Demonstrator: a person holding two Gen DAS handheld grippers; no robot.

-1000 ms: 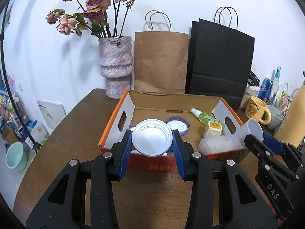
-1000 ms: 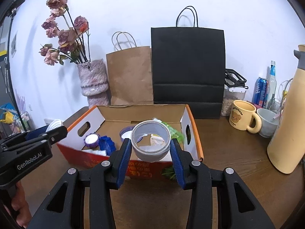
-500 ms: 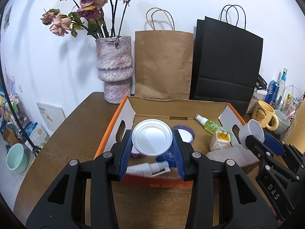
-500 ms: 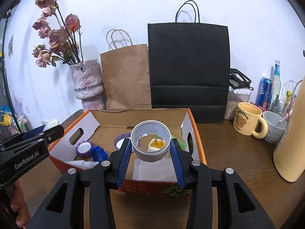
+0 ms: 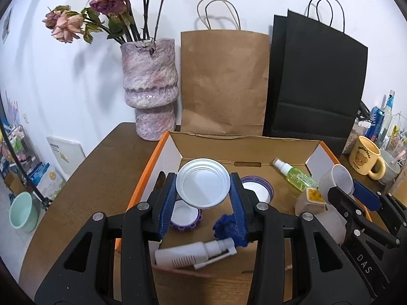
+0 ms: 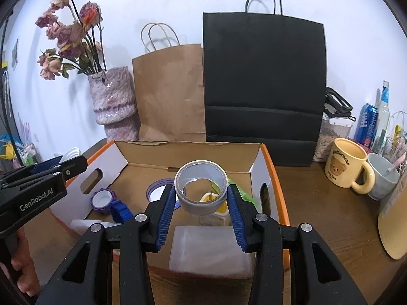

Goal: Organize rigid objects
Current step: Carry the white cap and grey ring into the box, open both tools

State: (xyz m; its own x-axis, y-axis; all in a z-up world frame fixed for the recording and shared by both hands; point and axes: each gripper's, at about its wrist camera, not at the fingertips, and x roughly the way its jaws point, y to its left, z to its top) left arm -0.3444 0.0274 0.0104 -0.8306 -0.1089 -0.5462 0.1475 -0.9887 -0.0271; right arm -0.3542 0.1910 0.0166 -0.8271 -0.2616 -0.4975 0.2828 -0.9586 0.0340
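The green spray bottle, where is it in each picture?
Left wrist view: the green spray bottle lies at the back right of the box.
Right wrist view: only a green bit shows, right of the tape roll.
Shared landmark: the black bag behind the box.

Brown wood table: cardboard box, vase, paper bags, bear mug, maybe grey cup.

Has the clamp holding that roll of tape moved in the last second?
Yes. The right gripper, shut on the tape, has gone forward over the box: the box's near wall now sits lower, under the fingers.
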